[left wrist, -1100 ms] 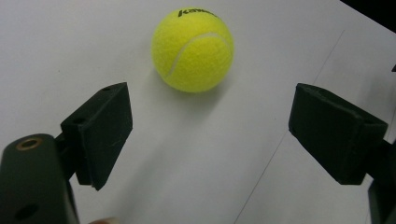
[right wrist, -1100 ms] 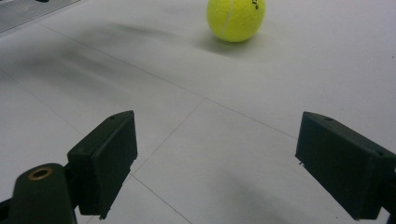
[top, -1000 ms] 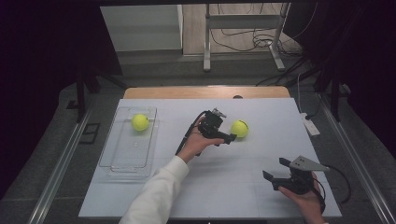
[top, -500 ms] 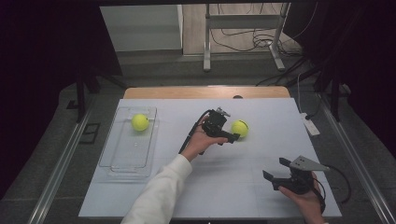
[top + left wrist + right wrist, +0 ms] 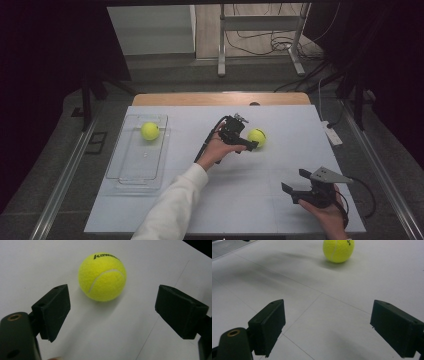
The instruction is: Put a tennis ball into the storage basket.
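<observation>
One tennis ball (image 5: pixel 149 131) is already sitting in the clear tray (image 5: pixel 127 172), so that half looks done. The second ball (image 5: pixel 102 276) is on the bench, just ahead of the wide-open left tool (image 5: pixel 112 311), not gripped yet. The right tool (image 5: pixel 301 189) is open, idle, holding nothing.

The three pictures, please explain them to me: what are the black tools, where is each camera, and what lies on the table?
A person sits at a white table and holds a two-jaw gripper in each hand. The high view looks down from above. The other two cameras ride on the grippers and look along their black jaws.

The left gripper is open, its jaws just opening, close in front of a tennis ball that it does not touch. The right gripper is open too, over bare table, holding nothing.

A second tennis ball lies in a clear tray at the table's left.
</observation>
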`<state>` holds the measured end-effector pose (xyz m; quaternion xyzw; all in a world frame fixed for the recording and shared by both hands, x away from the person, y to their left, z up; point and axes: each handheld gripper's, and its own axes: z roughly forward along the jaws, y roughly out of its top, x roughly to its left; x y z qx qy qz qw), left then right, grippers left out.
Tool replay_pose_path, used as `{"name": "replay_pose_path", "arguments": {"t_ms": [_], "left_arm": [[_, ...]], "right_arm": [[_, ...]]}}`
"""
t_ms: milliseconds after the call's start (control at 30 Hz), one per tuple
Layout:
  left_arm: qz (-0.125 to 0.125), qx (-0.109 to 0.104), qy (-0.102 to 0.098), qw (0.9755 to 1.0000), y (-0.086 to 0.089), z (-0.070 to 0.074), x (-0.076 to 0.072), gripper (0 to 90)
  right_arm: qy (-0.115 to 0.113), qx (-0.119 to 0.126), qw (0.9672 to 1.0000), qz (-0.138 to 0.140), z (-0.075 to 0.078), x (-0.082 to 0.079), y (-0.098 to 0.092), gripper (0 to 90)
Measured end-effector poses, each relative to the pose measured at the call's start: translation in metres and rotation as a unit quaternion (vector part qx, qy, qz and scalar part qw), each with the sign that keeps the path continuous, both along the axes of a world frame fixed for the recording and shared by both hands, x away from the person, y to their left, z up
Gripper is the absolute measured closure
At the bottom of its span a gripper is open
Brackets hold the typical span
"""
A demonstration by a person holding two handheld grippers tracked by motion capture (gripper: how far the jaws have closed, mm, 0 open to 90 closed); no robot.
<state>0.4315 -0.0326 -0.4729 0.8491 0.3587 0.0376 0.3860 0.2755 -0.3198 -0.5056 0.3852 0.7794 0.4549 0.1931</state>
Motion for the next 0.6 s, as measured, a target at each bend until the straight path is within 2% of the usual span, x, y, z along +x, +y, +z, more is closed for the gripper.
{"name": "replay_pose_path", "arguments": {"t_ms": [300,467,600], "left_arm": [[0.002,0.0,0.009,1.0,-0.002,-0.002,0.006,13.0],[0.006,-0.009,0.017,0.9998,-0.003,-0.003,0.01,12.9],[0.004,-0.006,0.015,0.9999,-0.005,-0.005,0.012,12.9]], "right_arm": [[0.0,0.0,1.0,0.0,0.0,0.0,0.0,12.8],[0.0,0.0,1.0,0.001,0.0,0.0,0.0,12.8],[0.0,0.0,1.0,0.0,0.0,0.0,0.0,12.8]]}}
